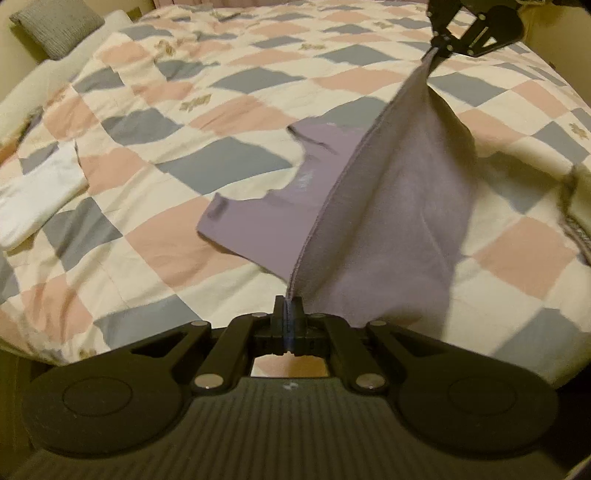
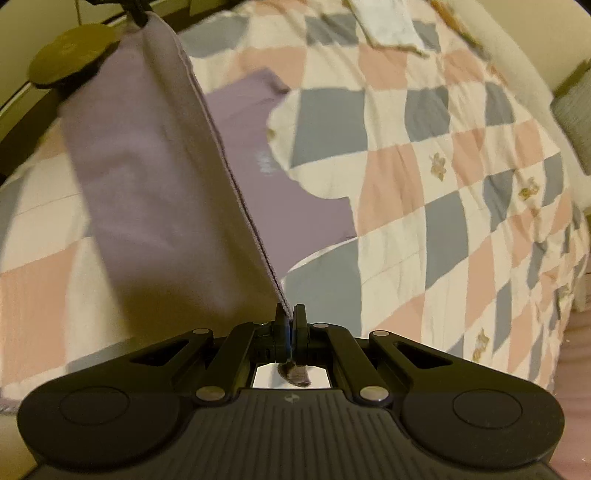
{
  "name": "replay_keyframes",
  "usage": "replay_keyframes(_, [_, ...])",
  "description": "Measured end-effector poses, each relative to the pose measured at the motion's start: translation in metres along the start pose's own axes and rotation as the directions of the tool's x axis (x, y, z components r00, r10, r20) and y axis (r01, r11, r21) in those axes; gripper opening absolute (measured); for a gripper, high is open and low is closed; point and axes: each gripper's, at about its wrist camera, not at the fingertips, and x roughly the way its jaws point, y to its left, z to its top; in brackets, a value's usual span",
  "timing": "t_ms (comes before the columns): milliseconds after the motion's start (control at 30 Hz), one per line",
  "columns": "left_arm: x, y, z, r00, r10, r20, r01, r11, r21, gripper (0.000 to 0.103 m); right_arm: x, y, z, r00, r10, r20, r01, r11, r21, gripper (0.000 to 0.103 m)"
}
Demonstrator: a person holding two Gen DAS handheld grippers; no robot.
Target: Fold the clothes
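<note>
The left gripper [image 1: 288, 314] is clenched on one corner of the shirt's [image 1: 388, 221] stitched hem, and the right gripper [image 2: 290, 317] is clenched on the other corner; the hem runs taut between them. The lifted half hangs in the air, while the collar end lies flat on the bed [image 1: 184, 258], just beyond the raised hem.

The step in hand looks like carrying the hem over to the collar. To do it well, both grippers should likely travel together at equal height, keeping the hem tight so the fold lands square and the flat half does not drag.

To the left lies a white cloth [image 1: 37, 199], well apart from the shirt, and a grey pillow [image 1: 55, 26] sits at the far corner. Nothing lies in the fold's path; the quilt's wrinkles may snag the cloth.
</note>
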Motion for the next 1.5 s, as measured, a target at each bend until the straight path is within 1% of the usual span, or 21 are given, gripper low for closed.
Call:
replay_keyframes(133, [0.037, 0.042, 0.005, 0.999, -0.041, -0.006, 0.041, 0.999, -0.019, 0.0, 0.05, -0.032, 0.02, 0.998, 0.044, -0.038, -0.042, 0.998, 0.039, 0.0])
replay_keyframes(233, [0.061, 0.071, 0.007, 0.998, -0.068, -0.011, 0.068, 0.997, -0.038, 0.0, 0.078, -0.048, 0.031, 0.995, 0.076, -0.061, -0.072, 0.995, 0.07, 0.0])
replay_keyframes(367, [0.084, 0.099, 0.012, 0.996, -0.085, -0.013, 0.085, 0.995, -0.045, 0.0, 0.102, -0.066, 0.037, 0.992, 0.102, -0.078, -0.092, 0.989, 0.115, 0.0])
replay_keyframes(500, [0.097, 0.115, 0.018, 0.995, -0.095, -0.005, 0.095, 0.994, -0.052, 0.0, 0.116, -0.084, 0.04, 0.99, 0.121, -0.072, -0.106, 0.977, 0.184, 0.0])
replay_keyframes(633, [0.109, 0.125, 0.019, 0.995, -0.099, -0.017, 0.098, 0.992, -0.075, 0.0, 0.129, -0.098, 0.043, 0.991, 0.119, -0.058, -0.102, 0.965, 0.242, 0.0])
replay_keyframes(733, [0.118, 0.129, 0.016, 0.995, -0.095, -0.033, 0.091, 0.989, -0.113, 0.0, 0.141, -0.101, 0.044, 0.993, 0.091, -0.07, -0.069, 0.962, 0.265, 0.001])
replay_keyframes(767, [0.121, 0.13, 0.015, 0.996, -0.085, -0.038, 0.08, 0.989, -0.126, 0.002, 0.143, -0.102, 0.043, 0.994, 0.076, -0.074, -0.053, 0.961, 0.273, 0.007])
replay_keyframes(833, [0.123, 0.134, 0.011, 0.997, -0.054, -0.049, 0.045, 0.985, -0.169, 0.006, 0.144, -0.103, 0.04, 0.997, 0.042, -0.071, -0.017, 0.949, 0.314, 0.015])
replay_keyframes(867, [0.122, 0.138, 0.009, 0.998, -0.042, -0.052, 0.031, 0.979, -0.2, 0.007, 0.144, -0.104, 0.037, 0.997, 0.024, -0.068, 0.001, 0.94, 0.34, 0.017])
replay_keyframes(900, [0.121, 0.142, 0.007, 0.998, -0.032, -0.054, 0.018, 0.973, -0.232, 0.01, 0.142, -0.106, 0.035, 0.998, 0.011, -0.06, 0.013, 0.927, 0.374, 0.017])
replay_keyframes(933, [0.119, 0.146, 0.004, 0.998, -0.031, -0.053, 0.016, 0.963, -0.267, 0.01, 0.138, -0.108, 0.031, 0.999, 0.008, -0.043, 0.011, 0.908, 0.42, 0.017])
replay_keyframes(1000, [0.113, 0.151, -0.002, 0.998, -0.053, -0.04, 0.037, 0.944, -0.327, 0.01, 0.129, -0.11, 0.022, 1.0, 0.019, 0.0, -0.016, 0.862, 0.506, 0.018])
replay_keyframes(1067, [0.111, 0.15, -0.005, 0.996, -0.079, -0.037, 0.061, 0.931, -0.361, 0.011, 0.123, -0.109, 0.013, 0.999, 0.022, 0.033, -0.037, 0.819, 0.573, 0.024])
replay_keyframes(1133, [0.113, 0.149, -0.009, 0.994, -0.103, -0.042, 0.079, 0.916, -0.394, 0.016, 0.121, -0.107, 0.003, 0.998, 0.039, 0.056, -0.066, 0.778, 0.625, 0.026])
replay_keyframes(1200, [0.119, 0.149, -0.012, 0.991, -0.124, -0.042, 0.093, 0.893, -0.441, 0.025, 0.12, -0.106, -0.006, 0.995, 0.061, 0.078, -0.098, 0.737, 0.669, 0.029])
replay_keyframes(1300, [0.128, 0.155, -0.016, 0.989, -0.145, -0.025, 0.109, 0.838, -0.535, 0.03, 0.125, -0.104, -0.017, 0.99, 0.092, 0.103, -0.138, 0.688, 0.713, 0.032])
replay_keyframes(1333, [0.129, 0.156, -0.017, 0.988, -0.155, -0.018, 0.119, 0.821, -0.559, 0.03, 0.127, -0.104, -0.021, 0.988, 0.1, 0.114, -0.152, 0.67, 0.727, 0.036])
replay_keyframes(1400, [0.133, 0.16, -0.018, 0.985, -0.174, -0.003, 0.137, 0.787, -0.602, 0.028, 0.131, -0.108, -0.027, 0.984, 0.103, 0.148, -0.18, 0.625, 0.76, 0.038])
replay_keyframes(1433, [0.134, 0.16, -0.018, 0.983, -0.182, 0.003, 0.146, 0.778, -0.611, 0.027, 0.133, -0.11, -0.029, 0.982, 0.1, 0.162, -0.189, 0.603, 0.775, 0.042])
replay_keyframes(1467, [0.135, 0.161, -0.018, 0.982, -0.189, 0.009, 0.154, 0.77, -0.619, 0.024, 0.136, -0.111, -0.031, 0.981, 0.093, 0.171, -0.192, 0.585, 0.788, 0.043])
replay_keyframes(1500, [0.136, 0.16, -0.018, 0.982, -0.189, 0.01, 0.155, 0.77, -0.619, 0.01, 0.139, -0.113, -0.033, 0.979, 0.088, 0.183, -0.201, 0.564, 0.801, 0.043])
